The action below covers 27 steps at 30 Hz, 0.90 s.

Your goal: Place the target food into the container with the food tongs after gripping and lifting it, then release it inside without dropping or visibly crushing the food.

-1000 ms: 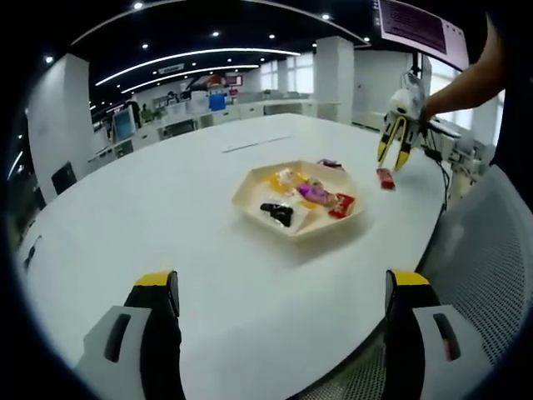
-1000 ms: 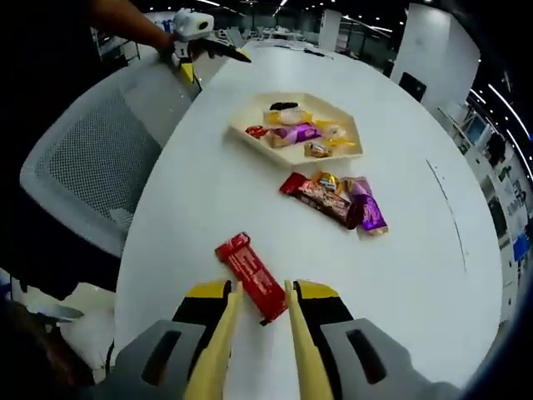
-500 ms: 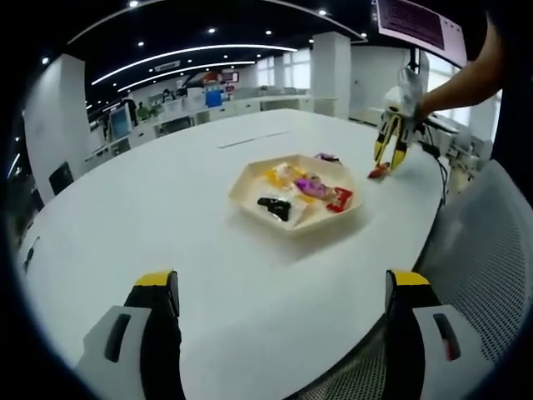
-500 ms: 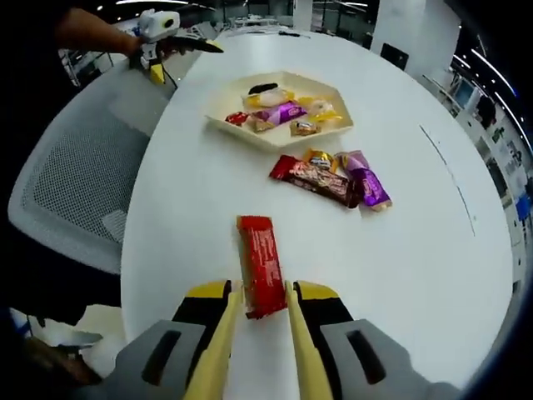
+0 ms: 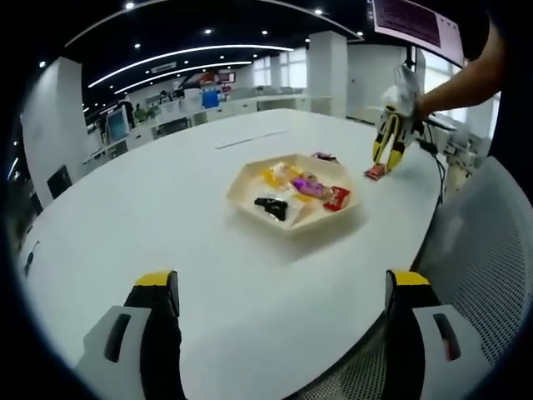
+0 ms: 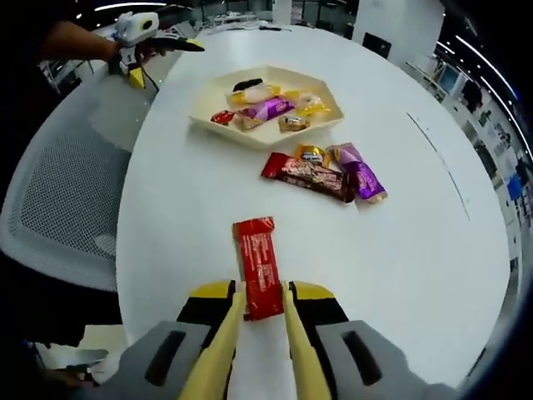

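A red snack bar (image 6: 257, 267) sticks out forward from between the yellow tongs of my right gripper (image 6: 261, 293), which is shut on its near end. Beyond it on the white table lies the cream hexagonal tray (image 6: 250, 138), holding several wrapped snacks. In the left gripper view the right gripper (image 5: 388, 150) hangs just right of the tray (image 5: 287, 225), with the red bar (image 5: 375, 171) at its tips, close over the table. My left gripper (image 5: 283, 292) stands wide open at the table's near edge with nothing between its jaws. From the right gripper view, the left gripper (image 6: 137, 37) shows in a person's hand beyond the tray.
Between the held bar and the tray lie loose snacks: a dark red bar (image 6: 304, 175), a purple pack (image 6: 360, 173) and a small gold one (image 6: 311, 154). A grey mesh chair (image 6: 58, 200) stands beside the table (image 6: 416, 250). Office desks lie far behind.
The red bar has turned from slanting across the tongs to pointing straight ahead, now gripped. The right gripper has come a little nearer the tray. My left gripper has stayed open.
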Each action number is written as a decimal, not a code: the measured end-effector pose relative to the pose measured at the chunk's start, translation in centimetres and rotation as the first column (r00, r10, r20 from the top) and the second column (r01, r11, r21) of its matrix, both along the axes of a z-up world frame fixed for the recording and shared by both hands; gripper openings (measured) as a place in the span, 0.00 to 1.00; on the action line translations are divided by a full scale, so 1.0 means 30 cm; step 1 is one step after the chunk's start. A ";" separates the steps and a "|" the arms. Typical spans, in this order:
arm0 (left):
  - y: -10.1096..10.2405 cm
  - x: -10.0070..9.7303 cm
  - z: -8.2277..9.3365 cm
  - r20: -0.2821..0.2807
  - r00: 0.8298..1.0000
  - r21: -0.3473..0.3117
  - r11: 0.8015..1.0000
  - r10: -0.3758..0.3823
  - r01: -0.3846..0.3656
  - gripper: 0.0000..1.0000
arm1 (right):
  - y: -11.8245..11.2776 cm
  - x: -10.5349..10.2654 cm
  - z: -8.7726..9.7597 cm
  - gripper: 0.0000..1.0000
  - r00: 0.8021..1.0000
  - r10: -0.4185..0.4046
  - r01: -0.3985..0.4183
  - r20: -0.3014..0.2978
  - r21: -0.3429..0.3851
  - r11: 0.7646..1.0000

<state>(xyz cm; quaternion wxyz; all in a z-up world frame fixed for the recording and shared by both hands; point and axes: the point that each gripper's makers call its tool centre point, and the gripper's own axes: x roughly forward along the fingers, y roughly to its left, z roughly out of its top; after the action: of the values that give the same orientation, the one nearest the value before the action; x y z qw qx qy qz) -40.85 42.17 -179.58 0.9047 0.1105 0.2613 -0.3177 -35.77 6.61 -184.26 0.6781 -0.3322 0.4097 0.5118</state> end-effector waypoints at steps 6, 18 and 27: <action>0.003 0.003 0.010 0.011 1.000 -0.009 1.000 0.006 -0.006 0.99 | -0.015 0.016 0.005 0.23 0.996 -0.085 0.085 -0.015 -0.002 0.996; -0.023 -0.009 0.021 -0.001 1.000 -0.059 0.998 -0.017 0.016 1.00 | -0.019 0.048 0.084 0.24 0.996 -0.089 0.089 0.000 0.000 0.996; -0.012 -0.003 0.018 -0.002 1.000 -0.057 0.998 -0.006 0.006 0.99 | -0.028 0.138 0.223 0.24 0.992 -0.122 0.122 0.020 0.012 0.993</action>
<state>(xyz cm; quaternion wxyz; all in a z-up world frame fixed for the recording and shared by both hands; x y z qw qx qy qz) -40.94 41.80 -179.04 0.9062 0.0854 0.2527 -0.3280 -31.62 5.78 -177.58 0.7139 -0.3083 0.4195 0.4683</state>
